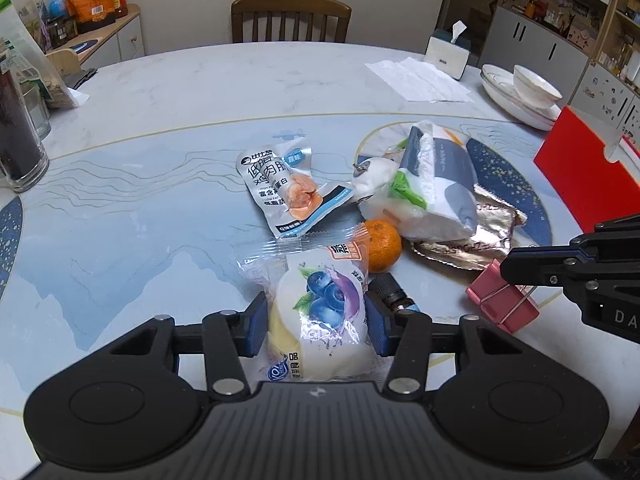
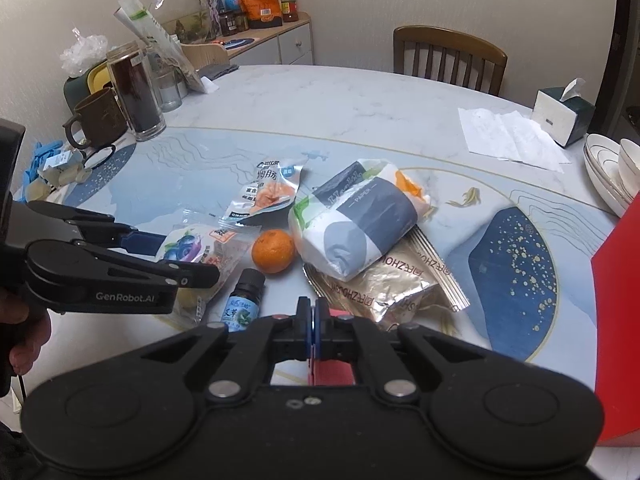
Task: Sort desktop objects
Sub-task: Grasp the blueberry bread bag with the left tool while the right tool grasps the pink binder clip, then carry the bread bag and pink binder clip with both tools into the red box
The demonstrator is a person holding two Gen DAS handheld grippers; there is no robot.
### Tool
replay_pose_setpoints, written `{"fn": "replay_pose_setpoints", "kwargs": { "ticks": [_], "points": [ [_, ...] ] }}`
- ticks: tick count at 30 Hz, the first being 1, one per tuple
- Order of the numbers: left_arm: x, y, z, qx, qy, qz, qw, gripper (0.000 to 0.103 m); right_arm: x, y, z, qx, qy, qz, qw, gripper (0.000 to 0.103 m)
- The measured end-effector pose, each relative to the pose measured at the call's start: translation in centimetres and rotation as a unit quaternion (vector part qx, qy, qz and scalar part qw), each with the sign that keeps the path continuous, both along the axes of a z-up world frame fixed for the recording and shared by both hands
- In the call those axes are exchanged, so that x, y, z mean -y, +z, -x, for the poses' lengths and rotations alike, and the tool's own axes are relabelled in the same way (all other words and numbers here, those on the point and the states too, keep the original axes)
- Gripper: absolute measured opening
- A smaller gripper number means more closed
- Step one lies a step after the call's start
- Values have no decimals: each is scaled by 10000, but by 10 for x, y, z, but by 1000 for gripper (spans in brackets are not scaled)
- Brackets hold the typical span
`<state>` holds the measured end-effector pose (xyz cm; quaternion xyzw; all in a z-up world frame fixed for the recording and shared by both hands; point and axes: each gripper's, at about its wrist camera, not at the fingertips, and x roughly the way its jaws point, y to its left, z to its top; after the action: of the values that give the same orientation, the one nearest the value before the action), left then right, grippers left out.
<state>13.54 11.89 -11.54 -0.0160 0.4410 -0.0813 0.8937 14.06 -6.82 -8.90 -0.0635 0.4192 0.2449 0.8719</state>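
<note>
A blueberry snack pack (image 1: 328, 300) (image 2: 188, 246) lies at the near edge of the pile, and my left gripper (image 1: 318, 328) (image 2: 188, 257) is shut on it, a blue pad against each side. My right gripper (image 2: 314, 312) (image 1: 506, 270) is shut on a pink binder clip (image 1: 502, 302) (image 2: 334, 372) that rests on the table. Between the two stand a small dark bottle (image 1: 394, 294) (image 2: 244, 300) and a mandarin (image 1: 382, 246) (image 2: 272, 256). Behind them lie a chicken snack pack (image 1: 286, 188) (image 2: 268, 192), a tissue pack (image 1: 436, 184) (image 2: 360, 220) and gold foil packs (image 1: 480, 236) (image 2: 392, 288).
A red box (image 1: 584, 172) (image 2: 616, 320) stands at the right edge. Stacked bowls (image 1: 528, 92), a tissue box (image 1: 446, 54) and paper sheets (image 2: 508, 136) sit far right. A glass jar (image 2: 136, 96), a mug (image 2: 96, 120) and bags crowd the far left. A chair (image 1: 290, 20) is behind the table.
</note>
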Motion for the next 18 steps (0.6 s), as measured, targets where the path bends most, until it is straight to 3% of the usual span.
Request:
{"fn": "replay_pose_setpoints", "kwargs": {
  "ticks": [18],
  "points": [
    [26,42,26,322,-276,98,9991,48,36,35,21,271,-135,-306,9991,1]
  ]
}}
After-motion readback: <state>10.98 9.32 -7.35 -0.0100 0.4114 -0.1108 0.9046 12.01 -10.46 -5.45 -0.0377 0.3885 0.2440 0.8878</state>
